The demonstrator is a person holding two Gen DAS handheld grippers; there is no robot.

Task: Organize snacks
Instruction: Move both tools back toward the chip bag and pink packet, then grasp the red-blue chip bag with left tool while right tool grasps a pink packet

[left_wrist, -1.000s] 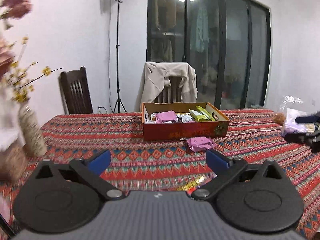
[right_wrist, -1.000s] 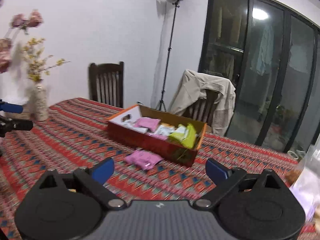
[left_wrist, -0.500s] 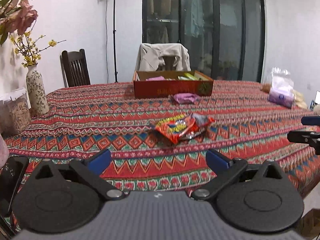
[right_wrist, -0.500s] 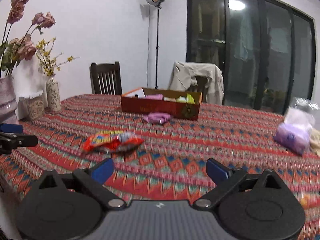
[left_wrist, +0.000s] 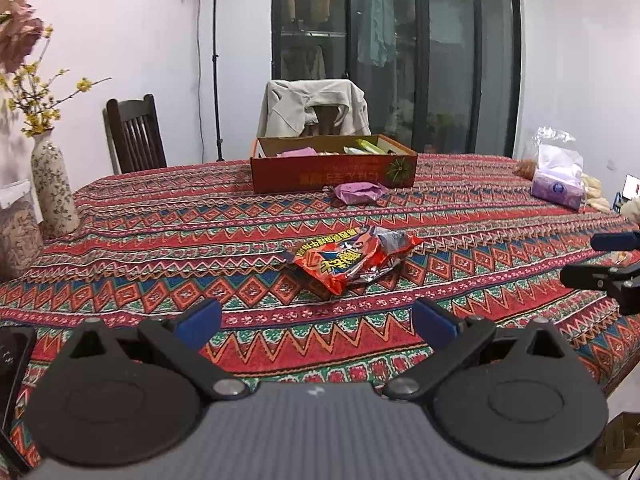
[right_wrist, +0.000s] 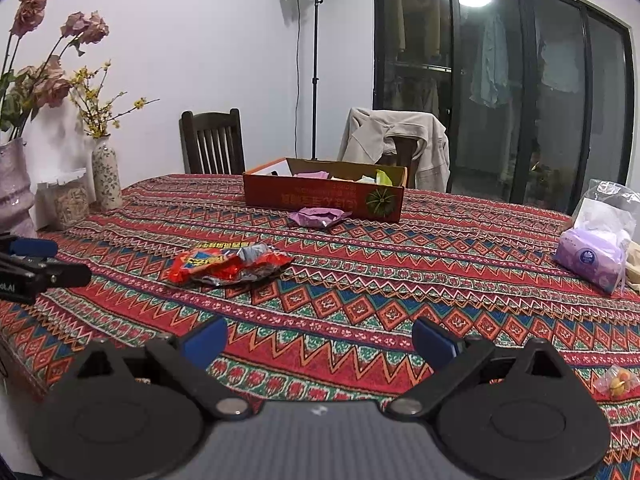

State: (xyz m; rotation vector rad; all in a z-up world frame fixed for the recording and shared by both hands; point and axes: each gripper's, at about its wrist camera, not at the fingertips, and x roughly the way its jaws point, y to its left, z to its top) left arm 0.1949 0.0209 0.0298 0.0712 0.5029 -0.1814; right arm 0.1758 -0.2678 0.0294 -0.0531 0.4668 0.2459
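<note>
Left wrist view: your left gripper (left_wrist: pixel 316 318) is spread wide and empty; the crinkled red foil snack packet (left_wrist: pixel 348 258) lies loose ahead, and a purple wrapped packet (left_wrist: pixel 360 192) rests just outside the open red cardboard box (left_wrist: pixel 334 174), which already holds several snacks.

Right wrist view: your right gripper (right_wrist: pixel 320 340) is likewise wide, holding nothing; judging from this, two packets remain.

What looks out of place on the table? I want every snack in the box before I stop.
Two packets lie outside the cardboard box: a purple packet on the cloth just in front of it, and a crumpled red snack bag mid-table. A small wrapped sweet sits near the table's edge. Both claws are open and empty.
</note>
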